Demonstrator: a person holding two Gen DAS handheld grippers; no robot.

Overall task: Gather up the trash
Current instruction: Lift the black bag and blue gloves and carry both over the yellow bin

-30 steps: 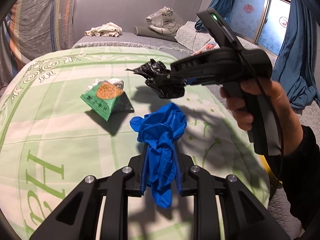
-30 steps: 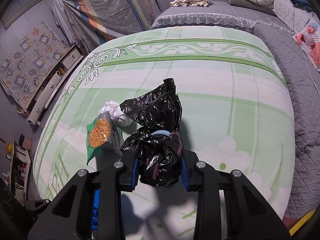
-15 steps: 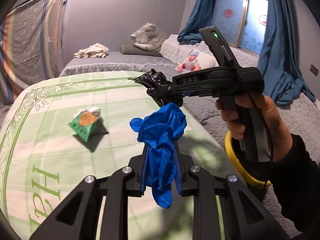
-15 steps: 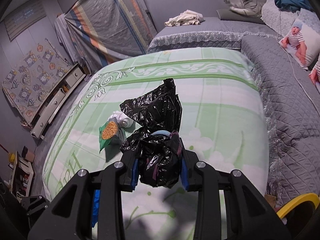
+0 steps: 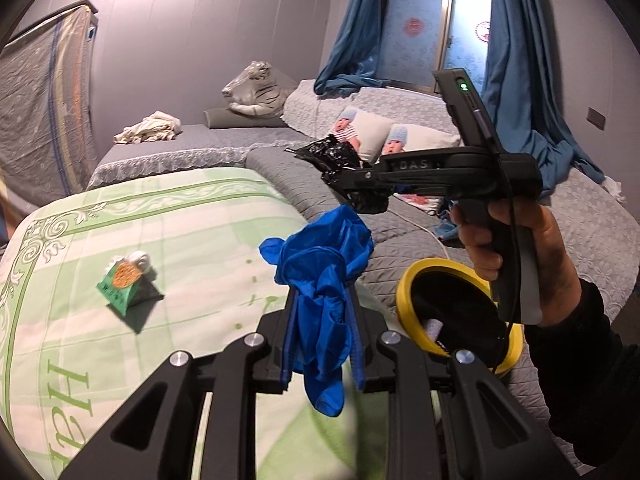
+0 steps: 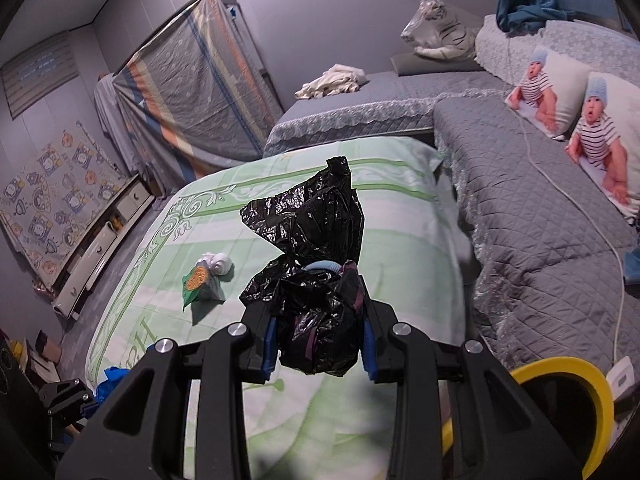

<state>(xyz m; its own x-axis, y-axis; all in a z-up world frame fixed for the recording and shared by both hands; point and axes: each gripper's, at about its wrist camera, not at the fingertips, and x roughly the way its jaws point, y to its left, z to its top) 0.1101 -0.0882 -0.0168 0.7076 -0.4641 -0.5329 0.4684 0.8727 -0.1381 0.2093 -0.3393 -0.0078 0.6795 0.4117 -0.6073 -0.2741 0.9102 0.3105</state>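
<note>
My left gripper point(image 5: 322, 316) is shut on a crumpled blue glove point(image 5: 326, 276), which hangs out above and below the pads. My right gripper point(image 6: 318, 330) is shut on a crumpled black plastic bag point(image 6: 312, 248); in the left wrist view that bag point(image 5: 338, 158) sticks out of the right gripper, which a hand point(image 5: 516, 236) holds up at the right. Both grippers hover over the right edge of the green-patterned bed cover point(image 5: 180, 220). A green snack packet point(image 5: 122, 286) with a white wad point(image 6: 216, 262) behind it lies on the cover. A yellow-rimmed bin point(image 5: 408, 284) stands below the right gripper.
A grey quilted mattress point(image 6: 532, 216) with baby-print pillows point(image 6: 596, 128) lies to the right, with a white cable across it. A tiger plush point(image 5: 256, 88) and a pile of cloth point(image 5: 150, 128) lie at the back. Blue curtains point(image 5: 516, 60) frame a window. Drawers point(image 6: 100, 248) line the left wall.
Both grippers have risen and swung right, away from the snack packet, each keeping its load. The yellow-rimmed bin and the grey mattress have come into view.
</note>
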